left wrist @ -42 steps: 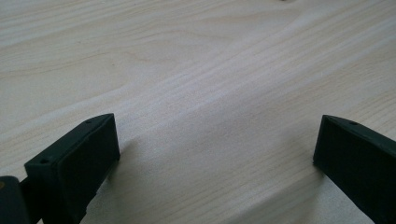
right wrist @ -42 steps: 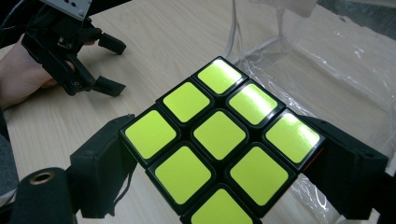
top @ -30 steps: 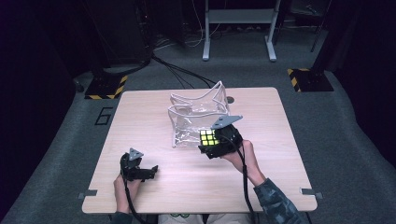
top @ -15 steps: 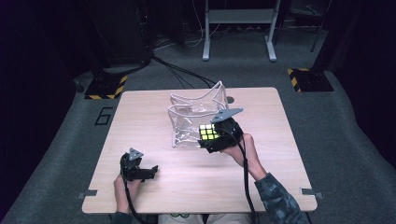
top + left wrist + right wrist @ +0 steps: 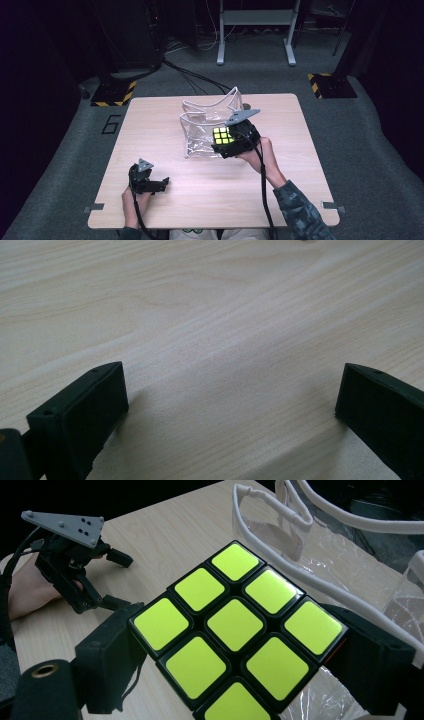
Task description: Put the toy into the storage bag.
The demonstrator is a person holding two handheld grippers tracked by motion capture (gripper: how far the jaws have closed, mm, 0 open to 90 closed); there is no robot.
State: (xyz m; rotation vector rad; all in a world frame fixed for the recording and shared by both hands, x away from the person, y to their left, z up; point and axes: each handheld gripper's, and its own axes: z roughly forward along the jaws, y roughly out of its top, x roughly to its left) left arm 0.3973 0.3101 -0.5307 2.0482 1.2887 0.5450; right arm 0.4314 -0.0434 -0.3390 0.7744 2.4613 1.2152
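Puzzle cube, yellow face toward the camera, sits clamped between the right gripper jaws, lifted off the table above the near side of a clear plastic bag at mid-table. Right forearm reaches in from the near edge, angled left and forward, hand wrapped behind the tool. Left gripper rests low near the table's near-left corner, jaws spread wide over bare wood, grasping nothing; left hand behind it, wrist at the edge.
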